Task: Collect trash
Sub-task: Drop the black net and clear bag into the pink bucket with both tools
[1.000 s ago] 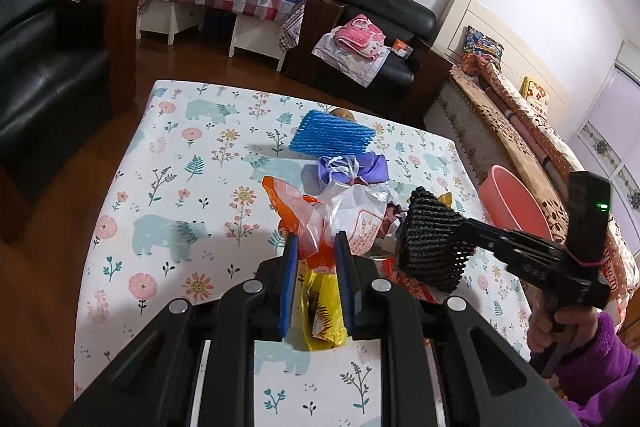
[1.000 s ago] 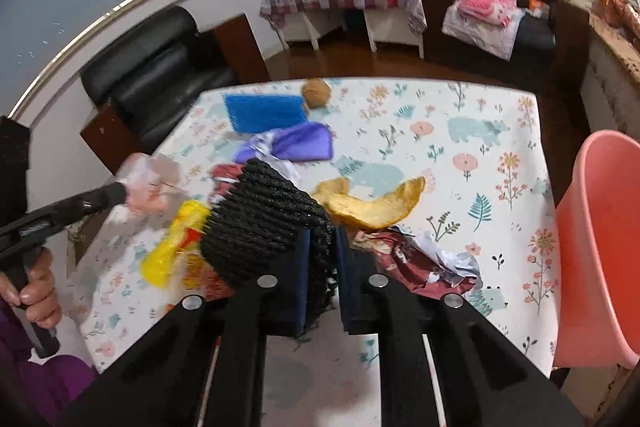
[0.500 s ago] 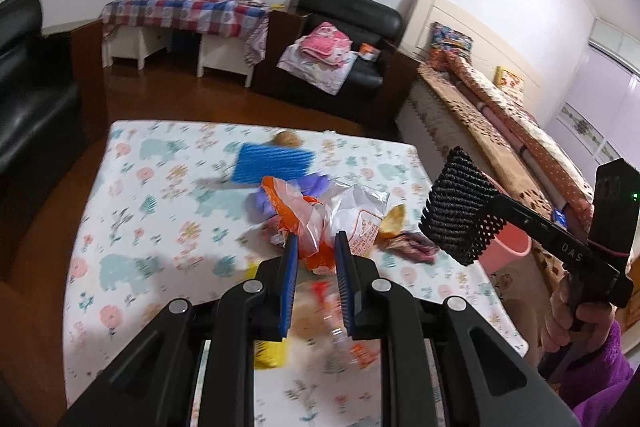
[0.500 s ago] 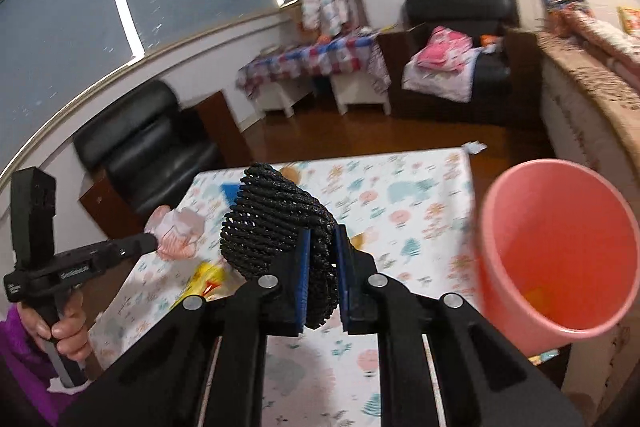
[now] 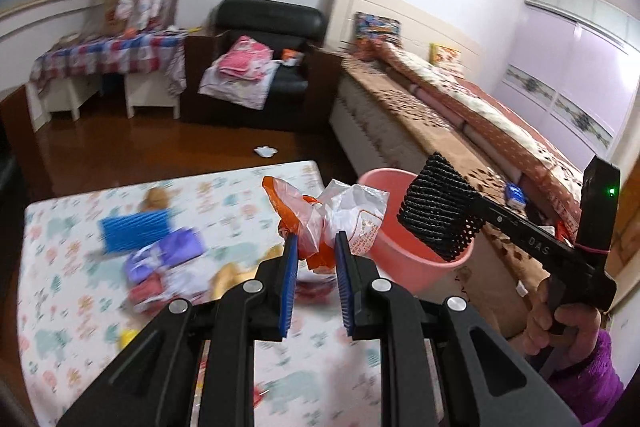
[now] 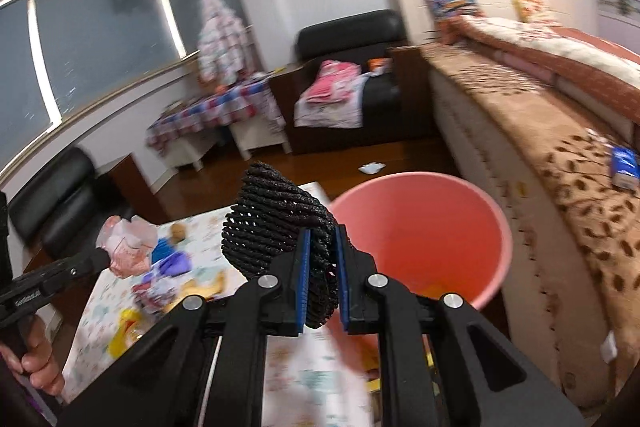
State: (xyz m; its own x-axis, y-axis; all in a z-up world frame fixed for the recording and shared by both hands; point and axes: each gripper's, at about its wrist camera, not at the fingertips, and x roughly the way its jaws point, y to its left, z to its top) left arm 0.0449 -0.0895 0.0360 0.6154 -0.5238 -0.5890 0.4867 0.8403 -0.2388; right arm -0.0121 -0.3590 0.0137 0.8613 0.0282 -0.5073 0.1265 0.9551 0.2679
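Netting (image 6: 276, 239) in right tongs (image 6: 320, 255) leans up-left — beside pink bucket (image 6: 472, 203).

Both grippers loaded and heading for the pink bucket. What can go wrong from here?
1. The left gripper pinches only the low end of the crumpled plastic wrapper; it may slip out short of the pink bucket.
2. The black mesh net bulges wide of the right gripper; it could catch the rim.
3. Both grippers are close together and may collide.

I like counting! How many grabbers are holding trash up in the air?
2. The left gripper pinches an orange and white plastic bag above the table edge. The right gripper pinches black foam netting beside the pink bucket.
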